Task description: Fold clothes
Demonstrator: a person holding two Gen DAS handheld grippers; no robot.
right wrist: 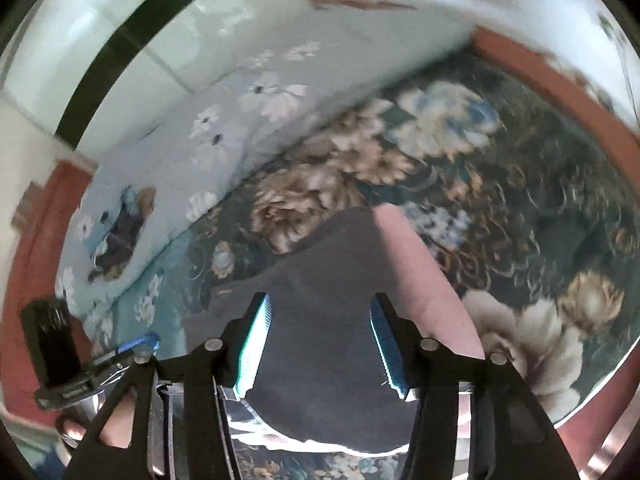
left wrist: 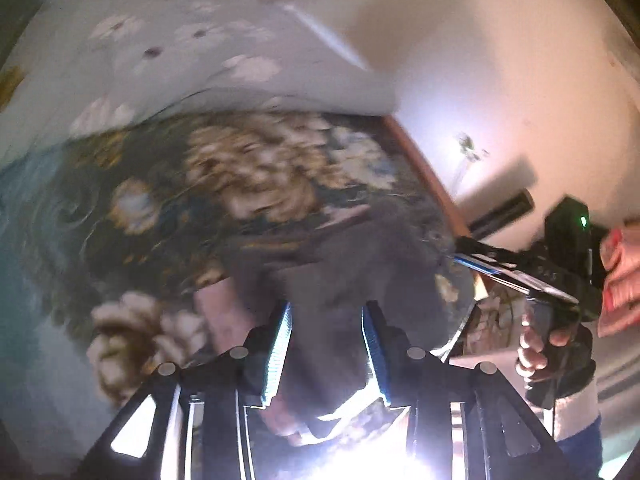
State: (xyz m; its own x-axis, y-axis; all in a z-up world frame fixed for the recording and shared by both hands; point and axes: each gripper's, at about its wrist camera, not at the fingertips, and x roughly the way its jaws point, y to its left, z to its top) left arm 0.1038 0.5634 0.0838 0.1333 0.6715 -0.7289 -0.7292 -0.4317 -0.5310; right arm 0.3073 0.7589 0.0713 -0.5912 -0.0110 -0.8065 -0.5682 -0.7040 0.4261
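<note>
A dark grey garment with a pink panel (right wrist: 320, 280) lies on a dark floral blanket (right wrist: 520, 200), below a pale flowered quilt (right wrist: 224, 120) bunched behind it. The right claw (right wrist: 320, 340) hangs over the garment, fingers wide apart, gripping nothing. The left claw (left wrist: 326, 352) likewise spreads apart above the grey cloth; motion blur hides any contact

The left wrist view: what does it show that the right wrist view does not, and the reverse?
Only the left wrist view shows the right gripper from outside, held in a hand, a pink striped cloth at the right edge, and the white wall.

Only the right wrist view shows the left gripper from outside and the garment's pink part clearly.

Both show the dark grey garment on the floral blanket, the pale flowered sheet behind, and open jaws over the garment.
</note>
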